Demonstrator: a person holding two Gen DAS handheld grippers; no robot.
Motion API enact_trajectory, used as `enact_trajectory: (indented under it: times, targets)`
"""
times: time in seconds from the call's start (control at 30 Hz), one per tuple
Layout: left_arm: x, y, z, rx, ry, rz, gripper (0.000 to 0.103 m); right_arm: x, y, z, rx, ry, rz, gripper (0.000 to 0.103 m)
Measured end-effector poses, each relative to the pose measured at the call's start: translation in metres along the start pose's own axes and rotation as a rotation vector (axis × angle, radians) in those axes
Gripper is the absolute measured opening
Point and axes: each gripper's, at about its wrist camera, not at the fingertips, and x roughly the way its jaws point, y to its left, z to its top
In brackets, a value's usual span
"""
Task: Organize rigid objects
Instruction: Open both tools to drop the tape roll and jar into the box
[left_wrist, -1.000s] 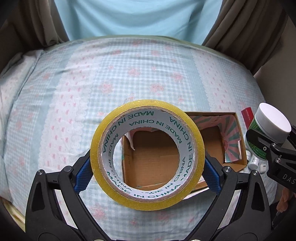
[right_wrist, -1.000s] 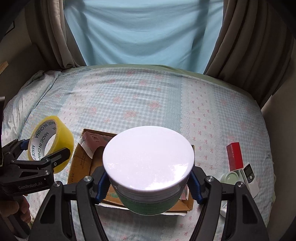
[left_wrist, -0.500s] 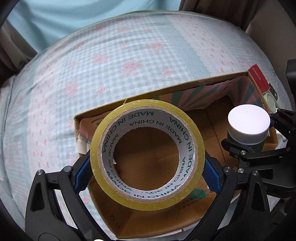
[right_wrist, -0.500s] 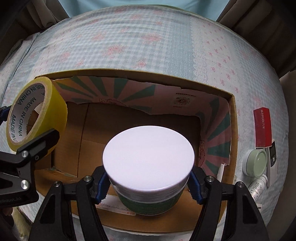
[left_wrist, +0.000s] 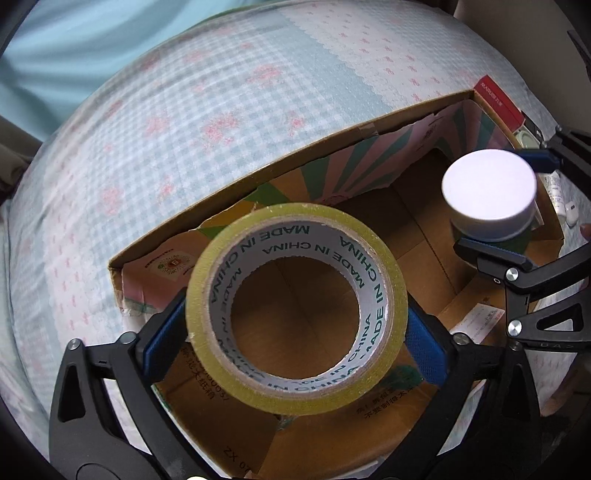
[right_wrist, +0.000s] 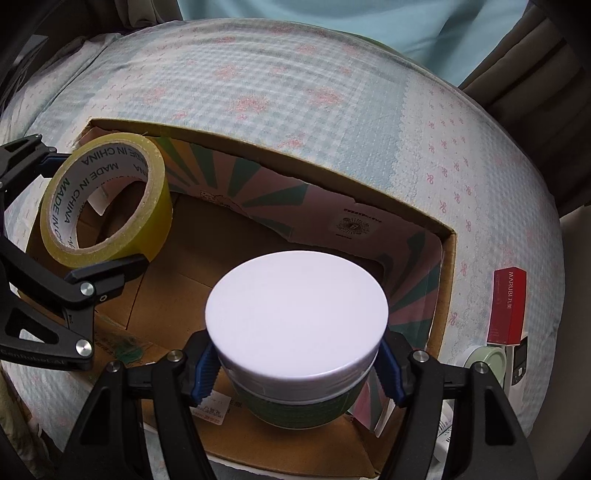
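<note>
The left gripper (left_wrist: 295, 325) clamps a roll of yellow tape (left_wrist: 296, 308) between its blue pads (left_wrist: 164, 334), which press on the roll's outer sides; the roll faces the camera, with "MADE IN CHINA" printed around its white core. The right gripper (right_wrist: 297, 373) has its own blue pads (right_wrist: 205, 369) closed on a white-lidded jar (right_wrist: 296, 317) with a green lower body, gripping it just under the lid.

Both held things sit over the open cardboard box (right_wrist: 445, 280), the tape toward its left end and the jar toward its right end. From the right wrist view the tape (right_wrist: 107, 201) hangs at about the height of the box's rim, and the jar is low inside the walls; whether its base touches the box floor cannot be told. The box's inner walls show a pink and green ray pattern, and a white paper label (left_wrist: 478, 319) lies on its floor.

The box rests on a blue checked bedsheet (right_wrist: 258, 66) with pink flowers. Just right of the box, on the sheet, lie a red carton (right_wrist: 508, 306), a small pale green round tin (right_wrist: 485, 363) and a white tube (left_wrist: 554, 192). Beyond the box hang a light blue curtain (right_wrist: 332, 14) and brown drapes (right_wrist: 535, 44).
</note>
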Motion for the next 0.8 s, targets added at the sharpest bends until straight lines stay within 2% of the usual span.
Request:
enact_trajectory:
  times: [0.03,0.07,0.17,0.27,0.47,0.8]
  targets:
    - [-0.004,0.0,-0.001,0.005,-0.012,0.001,0.103,-0.002,-0.002,-0.001,-0.015,-0.016,-0.024,0.096]
    - [-0.008,0.001,-0.002,0.003,-0.022,0.002,0.103,-0.004,-0.004,-0.003,-0.029,-0.018,-0.029,0.103]
    - [-0.02,0.009,-0.002,-0.036,-0.034,-0.017,0.103,-0.009,-0.014,-0.009,0.006,-0.001,0.015,0.103]
    - [-0.03,0.02,-0.004,-0.099,-0.048,-0.044,0.103,-0.018,-0.019,-0.016,0.035,-0.026,-0.015,0.103]
    - [-0.046,0.035,-0.016,-0.186,-0.056,-0.064,0.103,-0.033,-0.021,-0.015,0.076,-0.041,-0.013,0.103]
    - [-0.097,0.031,-0.035,-0.24,-0.118,-0.02,0.103,-0.072,-0.014,-0.022,0.111,-0.081,-0.013,0.103]
